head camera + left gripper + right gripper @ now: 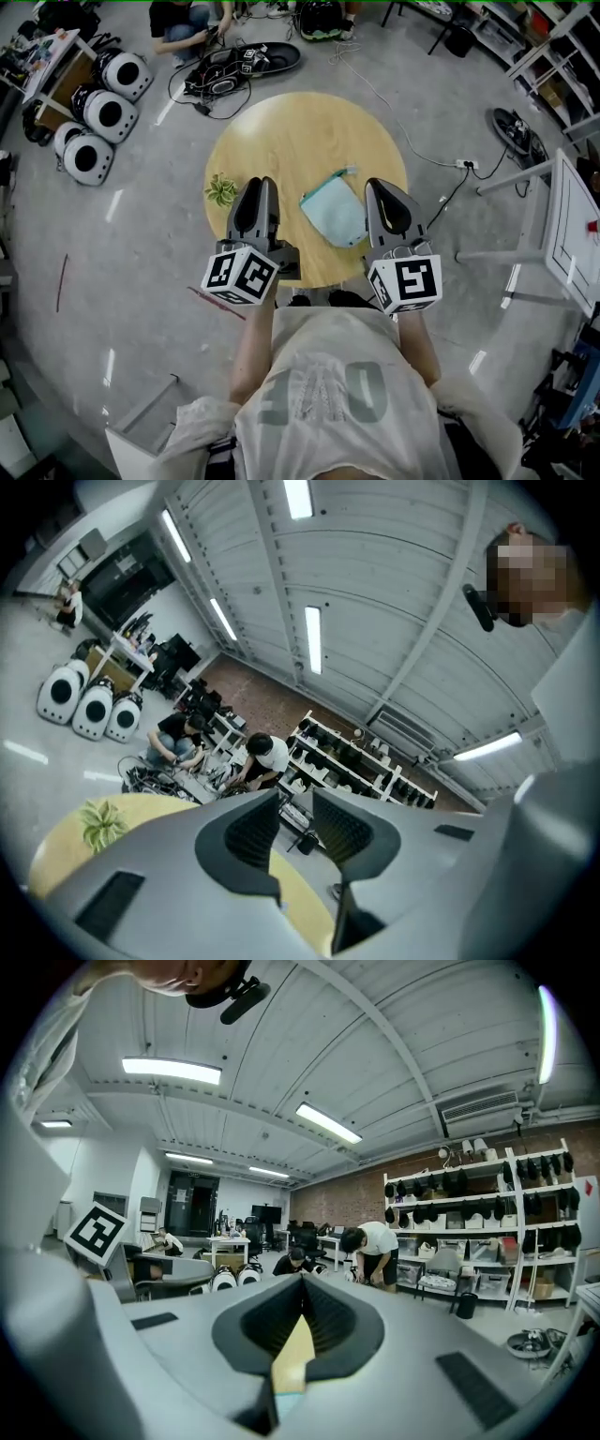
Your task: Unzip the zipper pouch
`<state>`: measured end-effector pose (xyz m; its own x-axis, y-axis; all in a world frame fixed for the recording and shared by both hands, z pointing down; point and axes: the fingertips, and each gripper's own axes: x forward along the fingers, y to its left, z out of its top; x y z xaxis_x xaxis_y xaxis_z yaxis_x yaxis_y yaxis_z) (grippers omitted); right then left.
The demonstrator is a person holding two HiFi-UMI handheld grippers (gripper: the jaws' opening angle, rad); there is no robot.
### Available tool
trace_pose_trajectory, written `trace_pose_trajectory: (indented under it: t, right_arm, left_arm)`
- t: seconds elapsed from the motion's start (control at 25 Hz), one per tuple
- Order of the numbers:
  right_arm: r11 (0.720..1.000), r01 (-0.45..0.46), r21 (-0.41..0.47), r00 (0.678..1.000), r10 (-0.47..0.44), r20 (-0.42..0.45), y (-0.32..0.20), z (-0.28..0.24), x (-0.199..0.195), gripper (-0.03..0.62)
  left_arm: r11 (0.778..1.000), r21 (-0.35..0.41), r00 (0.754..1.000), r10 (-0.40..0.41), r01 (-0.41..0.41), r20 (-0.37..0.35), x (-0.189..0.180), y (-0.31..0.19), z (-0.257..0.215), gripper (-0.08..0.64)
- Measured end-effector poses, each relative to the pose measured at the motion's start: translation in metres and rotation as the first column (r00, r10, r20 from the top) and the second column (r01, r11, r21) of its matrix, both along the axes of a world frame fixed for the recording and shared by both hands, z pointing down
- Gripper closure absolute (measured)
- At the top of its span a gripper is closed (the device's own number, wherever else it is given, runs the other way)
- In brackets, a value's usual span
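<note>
A light teal zipper pouch lies flat on the round wooden table, right of its middle, with its pull end toward the far side. My left gripper hovers over the table's near left part, left of the pouch and apart from it. Its jaws stand a little apart with nothing between them. My right gripper is just right of the pouch, above the table's near right edge. In the right gripper view its jaws meet at the tips, empty, with the table showing below them.
A small green plant sits at the table's left edge, beside my left gripper. White pod-shaped machines stand on the floor to the far left. A person crouches among cables beyond the table. A white stand is at the right.
</note>
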<state>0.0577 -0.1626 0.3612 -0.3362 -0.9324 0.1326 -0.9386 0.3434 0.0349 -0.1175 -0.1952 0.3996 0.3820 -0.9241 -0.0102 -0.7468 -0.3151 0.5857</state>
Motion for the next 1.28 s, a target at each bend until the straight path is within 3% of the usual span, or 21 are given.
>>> trace_pose_trajectory:
  t: [0.12, 0.24, 0.36, 0.64, 0.76, 0.88, 1.12, 1.28]
  right_arm:
    - [1.0, 0.008, -0.008, 1.0, -0.008, 0.0, 0.0, 0.003, 0.009, 0.563]
    - [1.0, -0.005, -0.017, 1.0, 0.006, 0.008, 0.001, 0.007, 0.02, 0.563]
    - [0.999, -0.017, -0.028, 1.0, 0.017, 0.004, 0.002, 0.01, 0.027, 0.563]
    - [0.997, -0.058, -0.054, 0.998, 0.057, -0.023, 0.007, 0.017, 0.055, 0.563]
    - [0.995, -0.079, -0.065, 0.997, 0.077, -0.03, 0.011, 0.021, 0.065, 0.563]
    - [0.992, -0.098, -0.078, 0.995, 0.095, -0.038, 0.017, 0.027, 0.075, 0.563]
    - [0.987, -0.131, -0.088, 0.991, 0.127, -0.046, 0.025, 0.034, 0.09, 0.563]
    - [0.986, -0.139, -0.094, 0.99, 0.135, -0.05, 0.026, 0.036, 0.093, 0.563]
  left_arm:
    - [0.994, -0.108, 0.996, -0.003, -0.006, -0.084, 0.008, -0.003, 0.035, 0.425]
    - [0.969, -0.244, 0.988, -0.01, -0.029, -0.155, 0.019, -0.003, 0.084, 0.379]
    - [0.919, -0.39, 0.974, -0.032, -0.06, -0.226, 0.028, 0.002, 0.134, 0.319]
    - [0.774, -0.628, 0.95, -0.129, -0.083, -0.284, 0.043, 0.018, 0.223, 0.314]
    - [0.718, -0.689, 0.941, -0.155, -0.101, -0.3, 0.048, 0.021, 0.248, 0.316]
    - [0.68, -0.724, 0.93, -0.18, -0.119, -0.321, 0.052, 0.021, 0.265, 0.316]
    - [0.654, -0.741, 0.909, -0.201, -0.154, -0.366, 0.06, 0.015, 0.279, 0.349]
    - [0.618, -0.769, 0.91, -0.209, -0.161, -0.359, 0.061, 0.011, 0.287, 0.449]
